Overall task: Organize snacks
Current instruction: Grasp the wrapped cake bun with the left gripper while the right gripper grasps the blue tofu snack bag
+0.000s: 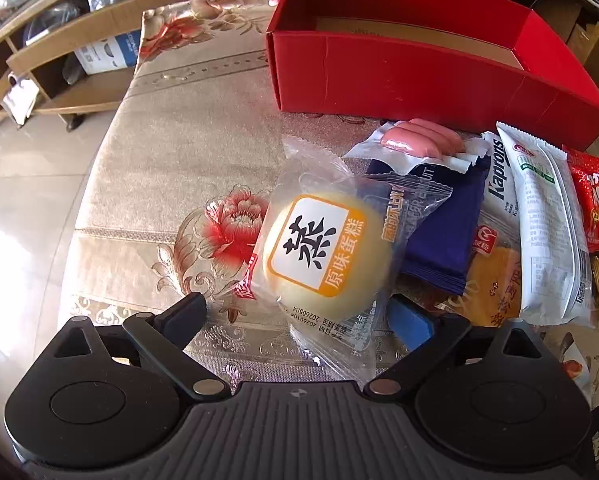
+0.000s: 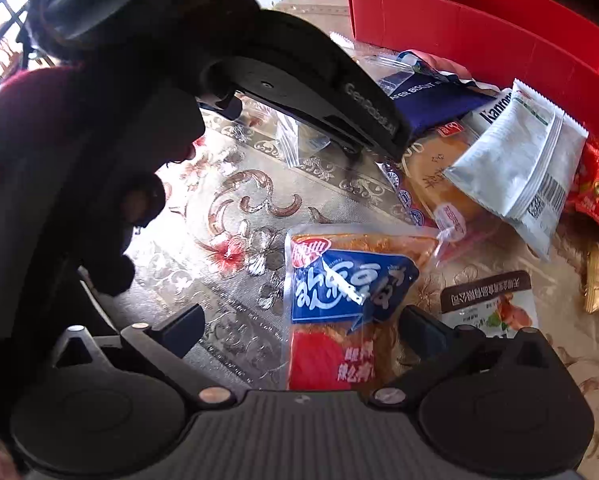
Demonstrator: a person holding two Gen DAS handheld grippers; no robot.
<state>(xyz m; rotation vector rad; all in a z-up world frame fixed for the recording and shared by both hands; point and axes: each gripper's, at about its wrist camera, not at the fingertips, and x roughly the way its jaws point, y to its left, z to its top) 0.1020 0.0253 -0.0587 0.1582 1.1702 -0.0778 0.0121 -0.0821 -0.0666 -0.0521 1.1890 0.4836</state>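
Left gripper [image 1: 299, 312] hangs steeply over the steamed cake packet [image 1: 323, 252], jaws spread wide with the packet between them and neither pad pressing. That cake sits on the near-left fringe of the snack pile, on the flowered tablecloth [image 1: 171, 168], with the red box [image 1: 411, 76] standing open toward the table's far edge. Judging by looks, it's light, soft and crushable inside slick, crinkly film, so a gentle pinch across the round middle seems safest; the loose sealed ends would likely slip. Right gripper [image 2: 299, 332] tilts down too, wide apart astride the blue-labelled snack pouch [image 2: 347, 292] without squeezing it. Flat, floppy, glossy: best taken across its width.
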